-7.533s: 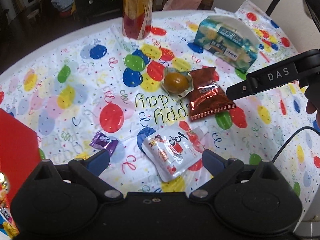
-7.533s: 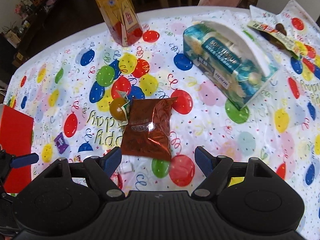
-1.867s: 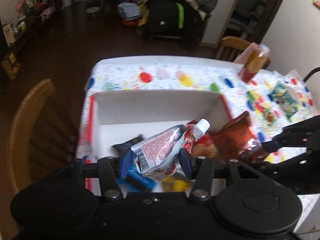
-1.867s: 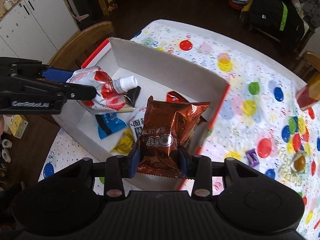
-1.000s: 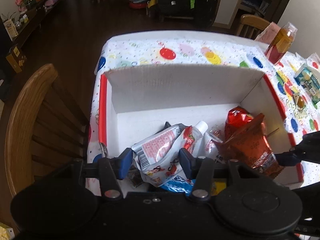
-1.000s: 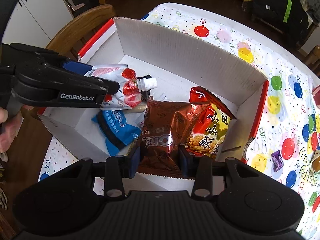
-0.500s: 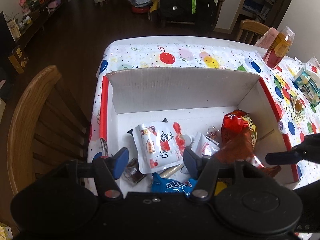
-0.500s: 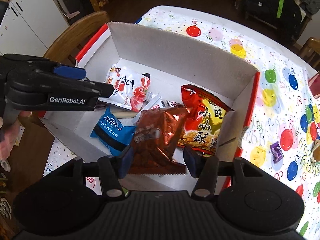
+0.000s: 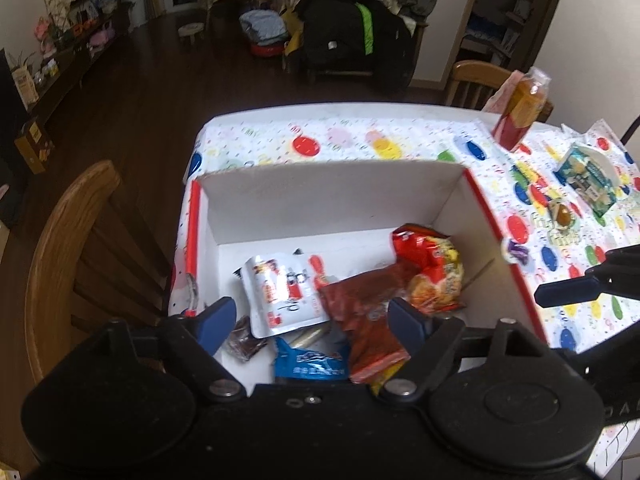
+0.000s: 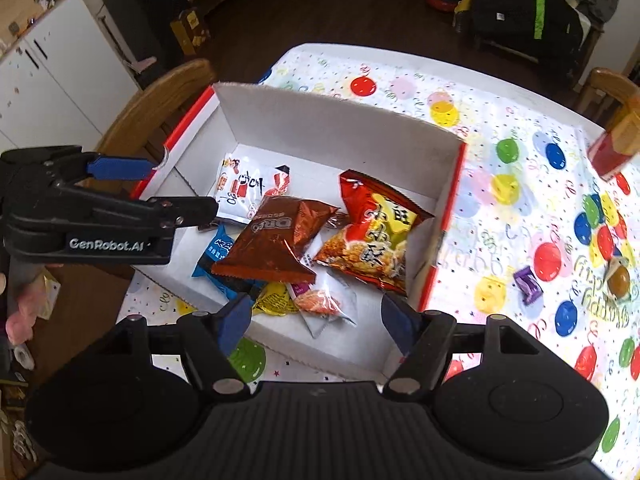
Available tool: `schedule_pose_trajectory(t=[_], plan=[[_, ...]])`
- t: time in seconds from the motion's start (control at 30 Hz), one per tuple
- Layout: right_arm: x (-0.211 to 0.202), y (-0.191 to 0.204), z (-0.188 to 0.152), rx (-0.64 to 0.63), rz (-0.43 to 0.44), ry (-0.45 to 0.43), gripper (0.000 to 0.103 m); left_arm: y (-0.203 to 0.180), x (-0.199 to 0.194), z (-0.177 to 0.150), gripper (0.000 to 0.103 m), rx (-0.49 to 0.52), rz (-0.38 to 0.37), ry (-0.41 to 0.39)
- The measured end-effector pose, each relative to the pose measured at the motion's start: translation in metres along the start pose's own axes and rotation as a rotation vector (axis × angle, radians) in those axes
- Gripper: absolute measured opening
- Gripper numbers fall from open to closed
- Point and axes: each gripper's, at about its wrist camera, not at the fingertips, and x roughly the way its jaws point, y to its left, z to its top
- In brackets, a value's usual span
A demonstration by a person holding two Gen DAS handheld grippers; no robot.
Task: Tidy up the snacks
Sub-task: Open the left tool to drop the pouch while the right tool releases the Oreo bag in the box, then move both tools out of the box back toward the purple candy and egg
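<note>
Snacks: we count the brown foil packet (image 10: pixel 276 240) and white pouch (image 10: pixel 244 188) in the white cardboard box (image 10: pixel 340 128); both grippers' fingers apart, empty. Purple candy (image 10: pixel 528 280) remains on the surface.

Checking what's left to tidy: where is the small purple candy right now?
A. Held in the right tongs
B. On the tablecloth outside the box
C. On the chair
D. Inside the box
B: the purple candy lies on the balloon tablecloth, beside the box, with both tongs open.
</note>
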Motion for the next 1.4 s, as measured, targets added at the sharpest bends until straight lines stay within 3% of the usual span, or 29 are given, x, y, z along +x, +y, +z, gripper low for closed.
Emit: schedule_pose_trajectory(t=[0.43, 0.53, 0.8, 1.03, 1.4], plan=[[-0.059, -0.061, -0.036, 0.082, 0.013, -0.111, 0.072, -0.066, -0.029, -0.002, 0.098, 0.061, -0.033, -0.092], [-0.069, -0.077, -0.045, 0.103, 0.006, -0.131, 0.078, -0.086, -0.032, -0.004, 0.102, 0.078, -0.032, -0.11], [-0.09, -0.129, -0.069, 0.119, -0.018, -0.185, 0.079, -0.139, -0.031, -0.005, 0.103, 0.063, -0.069, -0.136], [-0.095, -0.185, -0.088, 0.139, -0.033, -0.187, 0.079, -0.194, -0.018, -0.004, 0.103, 0.057, -0.075, -0.154], [-0.082, -0.284, -0.099, 0.187, -0.052, -0.157, 0.079, -0.26, 0.025, 0.006, 0.102, 0.046, -0.004, -0.134]])
